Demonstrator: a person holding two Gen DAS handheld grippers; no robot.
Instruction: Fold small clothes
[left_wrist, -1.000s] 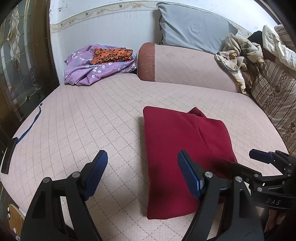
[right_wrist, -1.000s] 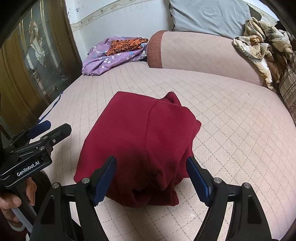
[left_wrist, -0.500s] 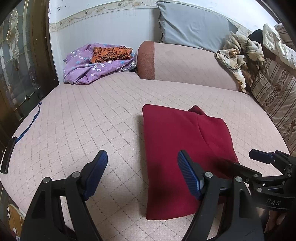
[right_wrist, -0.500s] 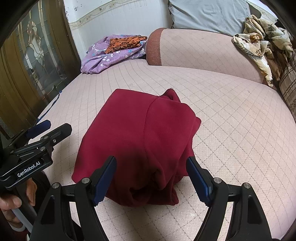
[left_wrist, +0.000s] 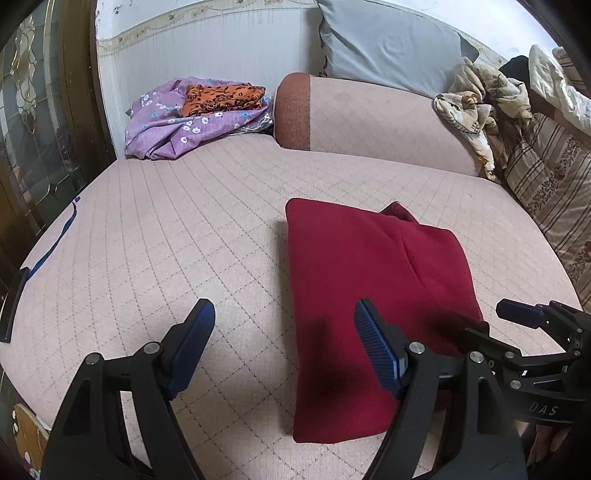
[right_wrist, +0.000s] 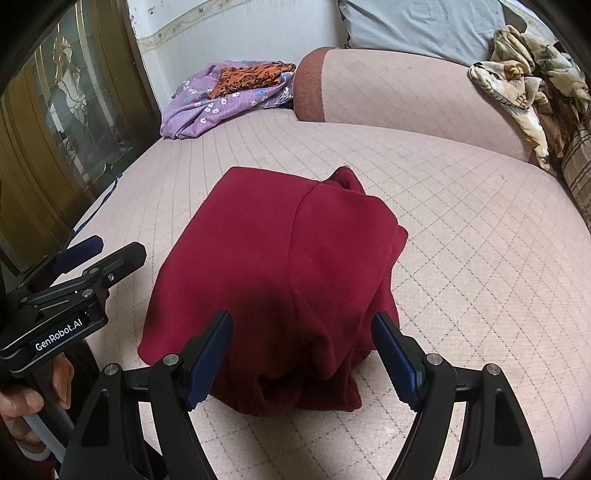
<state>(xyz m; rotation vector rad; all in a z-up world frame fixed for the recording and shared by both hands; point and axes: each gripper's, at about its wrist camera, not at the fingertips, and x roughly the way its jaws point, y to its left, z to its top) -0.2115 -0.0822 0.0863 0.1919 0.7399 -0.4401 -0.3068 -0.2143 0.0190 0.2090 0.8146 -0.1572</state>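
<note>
Red garment (right_wrist: 280, 273), folded into a thick, roughly rectangular bundle, lies flat on a bed (right_wrist: 461, 229) covered in a pale pink quilted sheet with a diamond grid. It sits toward the near edge of the bed, with a small flap of its cloth poking up at its far side and loose folds bunched at its near end.

Along the far side of the bed runs a long pink bolster (left_wrist: 376, 118) with a rust-coloured end, and a grey pillow (left_wrist: 388, 44) leans on the wall behind it. In the far left corner a purple flowered cloth (left_wrist: 181, 125) is heaped, with a folded orange and black patterned cloth (left_wrist: 221, 98) on top of it. A crumpled cream patterned cloth (left_wrist: 476, 107) lies at the bolster's right end, beside a striped cushion (left_wrist: 546, 177).

The left tongs (left_wrist: 284, 350) hang above the bed with their blue-padded jaws wide apart and nothing between them; the right jaw is over the garment's left edge, the left jaw over bare sheet. The right tongs (right_wrist: 303, 358) hover over the near end of the garment, jaws just as wide apart and gripping nothing. A hand (right_wrist: 26, 402) holding the handle of the left tongs shows at the lower left of the right wrist view.
</note>
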